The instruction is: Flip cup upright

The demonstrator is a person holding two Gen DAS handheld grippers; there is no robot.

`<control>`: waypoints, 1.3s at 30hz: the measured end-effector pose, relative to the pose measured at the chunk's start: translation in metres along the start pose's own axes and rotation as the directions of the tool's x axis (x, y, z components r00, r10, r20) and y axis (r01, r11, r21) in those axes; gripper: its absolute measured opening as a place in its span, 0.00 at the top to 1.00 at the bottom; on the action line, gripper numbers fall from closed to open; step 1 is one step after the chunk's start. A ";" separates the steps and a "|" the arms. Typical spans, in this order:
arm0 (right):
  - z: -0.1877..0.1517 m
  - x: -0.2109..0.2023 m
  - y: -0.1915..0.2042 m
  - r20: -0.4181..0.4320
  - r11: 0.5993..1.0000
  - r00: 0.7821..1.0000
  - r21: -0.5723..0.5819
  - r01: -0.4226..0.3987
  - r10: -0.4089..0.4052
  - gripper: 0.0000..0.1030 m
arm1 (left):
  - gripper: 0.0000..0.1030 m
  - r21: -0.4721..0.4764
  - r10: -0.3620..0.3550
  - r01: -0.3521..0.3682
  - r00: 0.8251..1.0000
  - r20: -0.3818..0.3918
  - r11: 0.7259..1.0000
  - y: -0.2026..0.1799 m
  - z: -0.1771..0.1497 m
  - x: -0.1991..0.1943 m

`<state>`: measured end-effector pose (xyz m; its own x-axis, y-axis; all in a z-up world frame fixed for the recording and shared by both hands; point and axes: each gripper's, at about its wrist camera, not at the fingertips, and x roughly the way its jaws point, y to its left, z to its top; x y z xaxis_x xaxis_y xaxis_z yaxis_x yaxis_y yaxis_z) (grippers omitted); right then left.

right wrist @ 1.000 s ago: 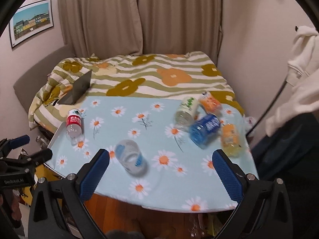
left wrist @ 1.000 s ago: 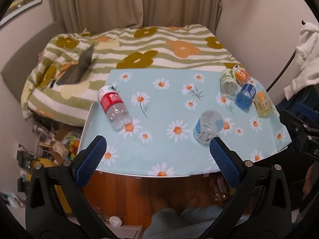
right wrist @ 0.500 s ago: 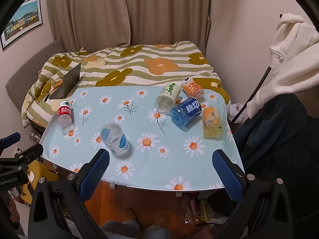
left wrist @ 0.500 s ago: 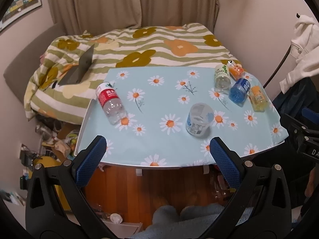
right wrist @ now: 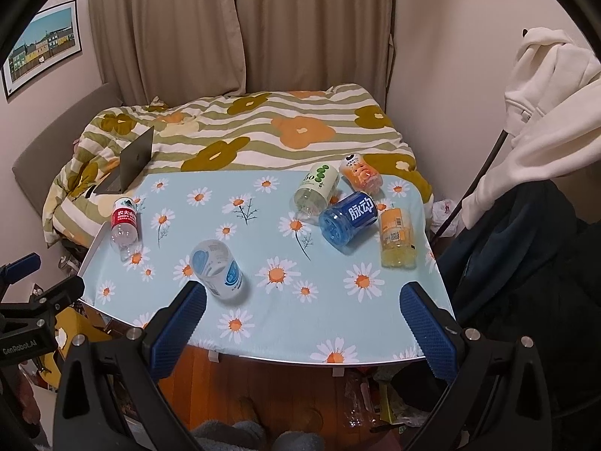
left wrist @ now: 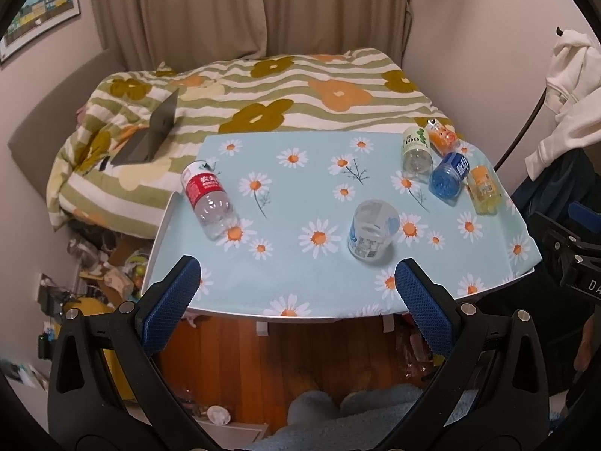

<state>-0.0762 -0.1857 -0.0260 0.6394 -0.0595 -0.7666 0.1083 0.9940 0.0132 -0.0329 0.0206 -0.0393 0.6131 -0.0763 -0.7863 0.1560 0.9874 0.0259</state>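
A clear plastic cup with a blue-and-white label [left wrist: 372,231] lies on its side on the daisy-printed pale blue tablecloth [left wrist: 300,195], in the near half of the small table and apart from every other container; in the right wrist view the same cup [right wrist: 216,268] sits just beyond the tip of that gripper's left blue pad. The left gripper [left wrist: 296,293] hangs above the near table edge with its two blue-padded fingers spread wide and nothing between them, and the right gripper [right wrist: 302,312] is likewise spread wide and empty, short of the table edge. Towards the left edge of the cloth a clear water bottle with a red label [left wrist: 208,201] lies on its side. At the far right corner four cut-down containers lie clustered close together: a clear one with a white and green label [right wrist: 317,191], an orange one with a cartoon print [right wrist: 360,176], a blue translucent one with white characters [right wrist: 347,218] and a yellow one with an orange label [right wrist: 396,238]. Behind the table a bed carries a green-striped quilt with large flowers [right wrist: 263,127], and a grey laptop [right wrist: 129,165] stands half open on it. A cream hooded garment [right wrist: 544,112] hangs at the right
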 end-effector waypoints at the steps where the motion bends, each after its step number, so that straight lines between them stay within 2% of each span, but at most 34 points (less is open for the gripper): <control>1: 0.000 0.000 0.000 -0.002 1.000 1.000 0.001 -0.001 0.001 0.00 | 0.00 0.001 0.000 0.000 1.000 0.000 1.000 0.000 0.000 0.000; 39: 0.000 0.000 0.000 -0.001 1.000 1.000 0.004 -0.003 0.003 0.00 | 0.00 -0.004 0.005 -0.005 1.000 0.003 1.000 0.000 0.001 -0.003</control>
<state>-0.0756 -0.1860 -0.0260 0.6391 -0.0567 -0.7670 0.1094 0.9938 0.0177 -0.0333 0.0208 -0.0363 0.6158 -0.0717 -0.7846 0.1499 0.9883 0.0273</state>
